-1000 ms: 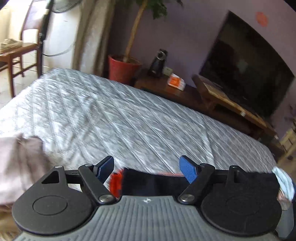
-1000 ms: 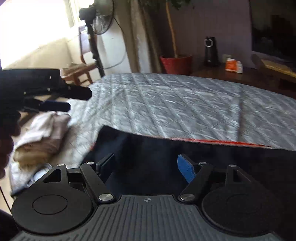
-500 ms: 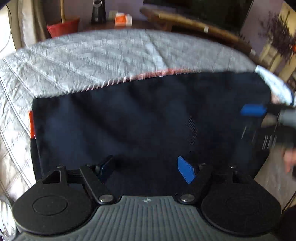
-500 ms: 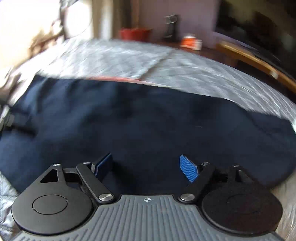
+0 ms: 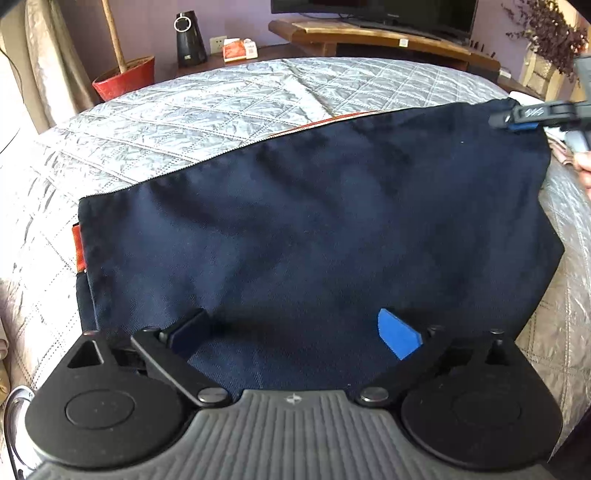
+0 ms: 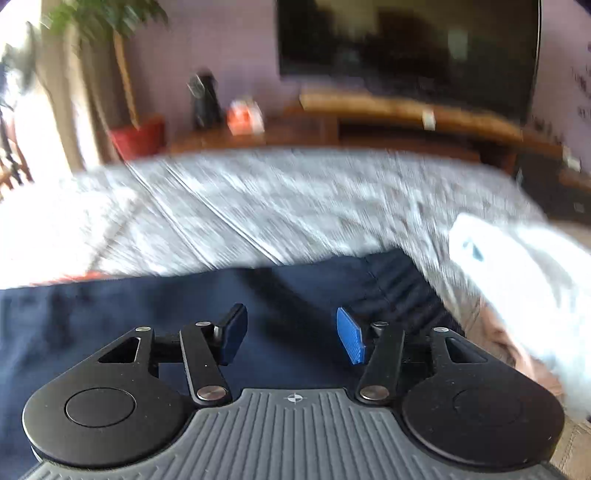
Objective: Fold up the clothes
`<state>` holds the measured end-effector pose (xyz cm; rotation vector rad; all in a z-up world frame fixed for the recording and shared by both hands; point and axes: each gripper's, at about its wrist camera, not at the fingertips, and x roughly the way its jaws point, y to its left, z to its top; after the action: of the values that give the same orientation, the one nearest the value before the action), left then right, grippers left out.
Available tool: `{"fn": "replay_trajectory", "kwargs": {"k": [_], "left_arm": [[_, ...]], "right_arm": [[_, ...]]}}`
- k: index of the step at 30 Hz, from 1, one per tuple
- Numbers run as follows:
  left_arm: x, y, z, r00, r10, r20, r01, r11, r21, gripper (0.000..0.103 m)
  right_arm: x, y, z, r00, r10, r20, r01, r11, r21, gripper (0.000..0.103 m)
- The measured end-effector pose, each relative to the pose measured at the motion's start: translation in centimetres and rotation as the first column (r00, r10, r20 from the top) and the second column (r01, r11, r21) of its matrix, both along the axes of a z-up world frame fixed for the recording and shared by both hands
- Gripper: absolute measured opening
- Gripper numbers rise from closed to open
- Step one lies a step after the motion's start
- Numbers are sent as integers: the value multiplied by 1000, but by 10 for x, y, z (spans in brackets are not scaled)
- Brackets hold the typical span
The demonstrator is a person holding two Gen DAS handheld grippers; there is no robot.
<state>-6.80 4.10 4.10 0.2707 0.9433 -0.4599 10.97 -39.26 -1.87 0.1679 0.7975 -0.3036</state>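
Note:
A dark navy garment (image 5: 314, 229) with an orange lining edge (image 5: 78, 248) lies flat on the grey quilted bed (image 5: 184, 122). My left gripper (image 5: 295, 332) is open and empty, low over the garment's near edge. My right gripper (image 6: 291, 338) is open and empty over the garment's right end (image 6: 184, 314); it also shows at the far right in the left wrist view (image 5: 517, 118). The right wrist view is blurred.
A white and pale garment pile (image 6: 517, 295) lies right of the navy garment. Beyond the bed stand a red plant pot (image 5: 125, 77), a black speaker (image 5: 190, 33), an orange box (image 5: 240, 50), a wooden TV bench (image 5: 369, 37) and a TV (image 6: 406, 55).
The left gripper has dropped from looking across the bed to low over the spread garment. The right gripper has swung right to the garment's right end and narrowed slightly. The garment stays flat.

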Motion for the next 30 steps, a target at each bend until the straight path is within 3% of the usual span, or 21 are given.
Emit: {"fn": "replay_trajectory", "kwargs": {"k": [2, 3, 5, 7, 8, 9, 11, 15, 16, 18, 21, 23, 26, 28, 30], "left_arm": [[0, 1, 0, 1000, 7, 2, -7, 1000, -2, 103], [0, 1, 0, 1000, 9, 1, -9, 1000, 1, 103], [1, 1, 1, 1000, 14, -7, -13, 1000, 6, 103], [4, -1, 3, 1000, 6, -19, -6, 1000, 21, 103], [5, -2, 5, 1000, -5, -22, 5, 999, 32, 102], [5, -4, 6, 1000, -16, -21, 16, 999, 40, 100], [5, -5, 7, 999, -33, -11, 34, 998, 52, 98], [1, -16, 15, 994, -92, 59, 86, 991, 100, 80], [1, -20, 18, 991, -105, 81, 97, 990, 103, 80], [3, -27, 25, 988, -115, 106, 108, 992, 70, 80], [4, -37, 27, 985, -129, 117, 126, 991, 39, 81], [10, -44, 22, 983, -146, 111, 140, 988, 59, 81], [20, -41, 10, 992, -102, 74, 96, 992, 77, 81], [27, -32, 7, 997, -51, 52, 47, 997, 62, 88], [33, -24, 6, 999, -3, 52, 0, 998, 58, 88]], "right_arm": [[12, -14, 0, 1000, -9, 3, 9, 996, -84, 30], [22, -13, 5, 1000, -13, -11, 11, 988, -151, 29], [27, -4, 19, 999, -2, 33, 8, 979, -201, 29], [20, 5, 34, 993, -8, 115, 33, 976, -214, 60], [9, 6, 41, 983, -39, 179, 74, 977, -198, 93], [-4, 6, 47, 970, -61, 234, 99, 983, -155, 96], [-27, -2, 47, 966, -91, 242, 91, 996, 13, 96], [-72, -14, 34, 941, -240, 238, 206, 966, 159, 95], [-80, -18, 27, 933, -275, 230, 232, 952, 199, 95], [-89, -32, 10, 916, -347, 200, 276, 910, 311, 95], [-94, -57, -17, 880, -440, 180, 299, 807, 509, 95], [-93, -66, -25, 848, -486, 213, 300, 770, 563, 96], [-77, -70, -27, 853, -468, 232, 288, 792, 538, 96], [-61, -69, -27, 878, -418, 231, 267, 830, 490, 99], [-49, -63, -26, 905, -363, 223, 245, 871, 426, 103]]}}
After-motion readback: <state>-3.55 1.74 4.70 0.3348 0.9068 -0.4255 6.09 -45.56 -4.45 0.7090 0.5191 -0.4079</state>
